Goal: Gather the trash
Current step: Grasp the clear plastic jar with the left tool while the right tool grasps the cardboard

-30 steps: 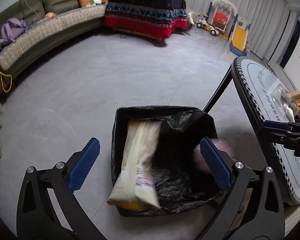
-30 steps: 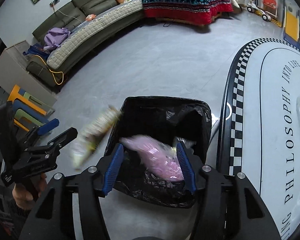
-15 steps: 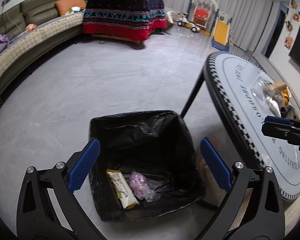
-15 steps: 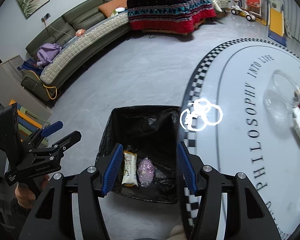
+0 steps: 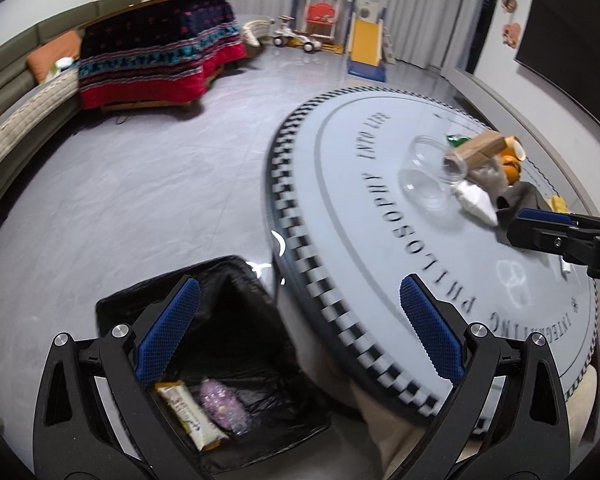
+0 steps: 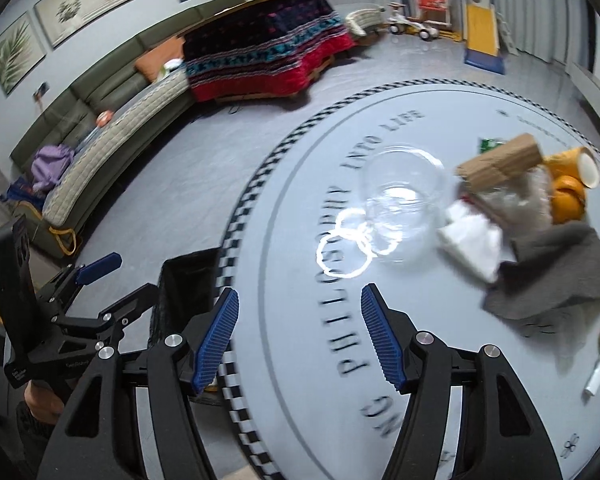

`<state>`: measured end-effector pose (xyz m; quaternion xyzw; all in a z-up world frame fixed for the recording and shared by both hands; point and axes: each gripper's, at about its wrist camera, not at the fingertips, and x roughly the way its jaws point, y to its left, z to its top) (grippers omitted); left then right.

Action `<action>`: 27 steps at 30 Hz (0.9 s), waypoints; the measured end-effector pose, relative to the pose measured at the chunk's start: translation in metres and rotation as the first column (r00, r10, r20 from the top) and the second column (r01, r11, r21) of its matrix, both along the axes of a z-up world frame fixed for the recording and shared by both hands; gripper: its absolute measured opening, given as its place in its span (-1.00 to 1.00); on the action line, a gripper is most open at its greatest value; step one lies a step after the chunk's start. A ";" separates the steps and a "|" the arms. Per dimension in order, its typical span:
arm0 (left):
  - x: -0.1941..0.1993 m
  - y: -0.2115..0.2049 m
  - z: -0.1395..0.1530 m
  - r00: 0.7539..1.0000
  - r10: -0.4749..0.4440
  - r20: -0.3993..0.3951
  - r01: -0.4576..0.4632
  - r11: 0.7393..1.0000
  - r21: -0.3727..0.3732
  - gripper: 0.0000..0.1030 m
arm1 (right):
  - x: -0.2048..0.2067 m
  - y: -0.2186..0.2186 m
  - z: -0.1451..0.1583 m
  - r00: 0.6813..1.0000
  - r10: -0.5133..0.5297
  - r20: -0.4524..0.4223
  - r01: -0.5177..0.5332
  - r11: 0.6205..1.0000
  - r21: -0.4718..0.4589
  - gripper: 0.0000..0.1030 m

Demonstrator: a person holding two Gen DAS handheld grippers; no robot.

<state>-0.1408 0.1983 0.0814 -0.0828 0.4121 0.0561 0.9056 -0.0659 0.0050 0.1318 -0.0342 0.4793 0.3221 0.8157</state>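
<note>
inside, the black-lined bin (image 5: 236, 364) holds 2 crumpled wrappers (image 5: 204, 404).

Both wrist views over shared table (image 5: 380, 200)

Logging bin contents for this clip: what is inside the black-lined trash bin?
The trash bin holds a cream snack wrapper and crumpled pink plastic. The left tongs and the table cover the rest.

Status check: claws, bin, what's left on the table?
Left claw and right claw open, empty. Wrapper and pink bag in bin. Clutter pile on table.
</note>
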 end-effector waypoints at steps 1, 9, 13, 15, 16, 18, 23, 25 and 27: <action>0.008 -0.007 0.001 1.000 -0.018 -0.003 0.018 1.000 0.000 0.88 | 0.007 -0.009 0.001 1.000 -0.020 0.002 0.020 1.000 -0.002 0.26; 0.079 -0.063 -0.001 0.991 -0.131 -0.034 0.132 0.991 0.009 0.88 | 0.053 -0.057 0.008 0.993 -0.121 0.011 0.121 0.993 -0.012 0.26; 0.113 -0.083 -0.004 0.986 -0.162 -0.034 0.161 0.987 -0.005 0.88 | 0.085 -0.078 0.008 0.986 -0.168 -0.007 0.168 0.986 0.001 0.26; 0.129 -0.091 -0.007 0.986 -0.163 -0.040 0.163 0.987 -0.007 0.88 | 0.102 -0.085 0.008 0.983 -0.185 -0.017 0.185 0.983 0.009 0.26; 0.138 -0.096 -0.009 0.984 -0.171 -0.046 0.171 0.985 -0.013 0.88 | 0.107 -0.086 0.008 0.981 -0.192 -0.022 0.192 0.981 0.011 0.26; 0.154 -0.104 -0.015 0.983 -0.177 -0.058 0.176 0.984 -0.012 0.88 | 0.125 -0.090 0.008 0.978 -0.206 -0.036 0.207 0.978 0.018 0.26; 0.189 -0.116 -0.031 0.979 -0.183 -0.092 0.180 0.983 -0.037 0.88 | 0.161 -0.092 0.003 0.971 -0.232 -0.065 0.234 0.972 0.018 0.26; 0.200 -0.119 -0.038 0.977 -0.186 -0.105 0.184 0.982 -0.035 0.88 | 0.175 -0.093 -0.002 0.967 -0.241 -0.083 0.244 0.970 0.017 0.26; 0.210 -0.121 -0.044 0.976 -0.186 -0.115 0.183 0.983 -0.031 0.88 | 0.183 -0.093 -0.007 0.964 -0.251 -0.091 0.253 0.967 0.009 0.26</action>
